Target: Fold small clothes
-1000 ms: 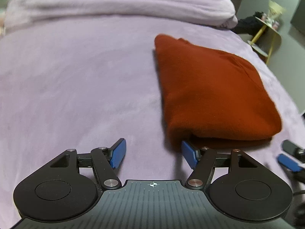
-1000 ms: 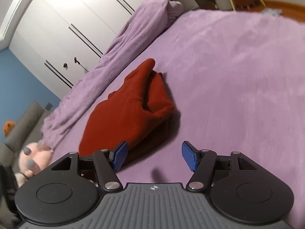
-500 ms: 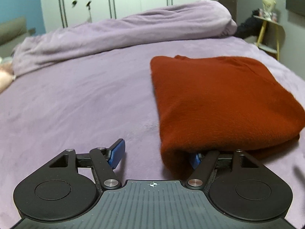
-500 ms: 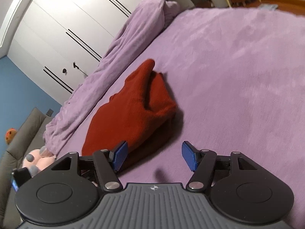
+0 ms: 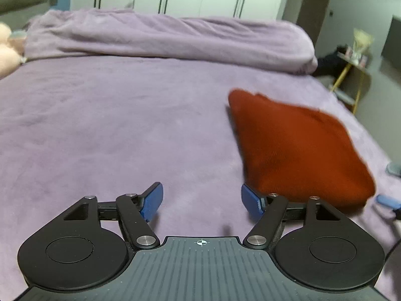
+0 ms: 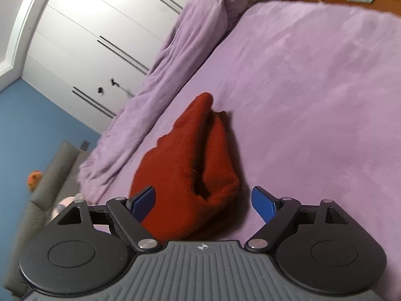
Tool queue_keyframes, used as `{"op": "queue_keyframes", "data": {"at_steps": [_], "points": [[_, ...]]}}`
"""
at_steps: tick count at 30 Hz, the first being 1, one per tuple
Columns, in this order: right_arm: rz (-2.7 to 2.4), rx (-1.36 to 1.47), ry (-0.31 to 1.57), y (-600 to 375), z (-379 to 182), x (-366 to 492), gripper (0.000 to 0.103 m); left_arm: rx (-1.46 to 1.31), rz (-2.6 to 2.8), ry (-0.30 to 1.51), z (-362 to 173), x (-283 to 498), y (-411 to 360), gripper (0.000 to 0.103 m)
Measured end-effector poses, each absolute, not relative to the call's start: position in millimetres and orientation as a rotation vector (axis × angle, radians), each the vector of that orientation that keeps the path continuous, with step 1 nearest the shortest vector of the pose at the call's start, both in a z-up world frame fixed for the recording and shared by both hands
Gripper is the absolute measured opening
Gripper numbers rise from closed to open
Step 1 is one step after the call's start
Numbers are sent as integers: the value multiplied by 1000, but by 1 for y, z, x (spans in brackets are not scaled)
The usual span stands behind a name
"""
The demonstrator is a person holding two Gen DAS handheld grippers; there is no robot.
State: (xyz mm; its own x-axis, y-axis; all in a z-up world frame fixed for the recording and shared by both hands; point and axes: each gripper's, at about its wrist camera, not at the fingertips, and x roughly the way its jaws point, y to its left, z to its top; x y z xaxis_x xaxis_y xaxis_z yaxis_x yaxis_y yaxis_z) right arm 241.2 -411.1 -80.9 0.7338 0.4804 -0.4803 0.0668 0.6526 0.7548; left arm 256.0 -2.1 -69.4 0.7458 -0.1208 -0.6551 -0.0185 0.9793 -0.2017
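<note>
We find the left gripper (image 5: 201, 202) low over the bed (image 5: 112, 130), its jaws apart with only bare purple cover between the blue pads; they have just been opening a little further. The right gripper (image 6: 204, 203) likewise stands with jaws wide apart, having just been opening, and the near end of the garment (image 6: 185, 173) lies in the gap between its pads without either pad pressing on it. The garment, a rust-red knit piece folded into a thick bundle, lies flat on the bed; in the left view it sits just beyond and to the right of the left gripper's right pad, whether touching it we cannot tell, and that view is blurred. In the right view an open fold faces the camera at the bundle's near end. At the far right edge of the left view we note blue pads (image 5: 388, 200) of the other gripper near the garment's corner. Beyond the garment a bunched purple blanket (image 5: 175, 40) runs across the far side of the bed. Behind it stands a white wardrobe (image 6: 100, 42), with a blue wall (image 6: 32, 130) beside it.
</note>
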Motion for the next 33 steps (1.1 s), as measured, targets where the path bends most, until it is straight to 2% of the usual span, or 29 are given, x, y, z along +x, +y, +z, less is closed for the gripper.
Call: {"op": "queue_keyframes", "data": {"at_steps": [5,10,12,14,16,18,24,28,33], "points": [[318,908,786,-414,-94,283,88,-521,-277,814,-73,301,17,85],[352,1005,844,-413,-111,321,89,-641,-345,931,-99,365,-3,83],[389,1021,868,-410,-116,332,89,-753,-343,1001,-118,384,-6,78],[424,1029,886,-407,-118,341,82,-844,-373,1030,-131,395,-7,76],[431,1011,909,-403,-122,349,60,-847,-374,1034,-136,400,-11,75],[429,1011,935,-399,-129,355,48,-837,-377,1033,-138,402,-14,68],[413,1076,903,-383,-139,357,38,-835,-371,1027,-132,400,-7,51],[458,1155,903,-374,-135,348,36,-835,-393,1011,-110,381,5,49],[565,1137,1013,-329,-134,323,36,-827,-377,1019,-88,330,45,49]]}}
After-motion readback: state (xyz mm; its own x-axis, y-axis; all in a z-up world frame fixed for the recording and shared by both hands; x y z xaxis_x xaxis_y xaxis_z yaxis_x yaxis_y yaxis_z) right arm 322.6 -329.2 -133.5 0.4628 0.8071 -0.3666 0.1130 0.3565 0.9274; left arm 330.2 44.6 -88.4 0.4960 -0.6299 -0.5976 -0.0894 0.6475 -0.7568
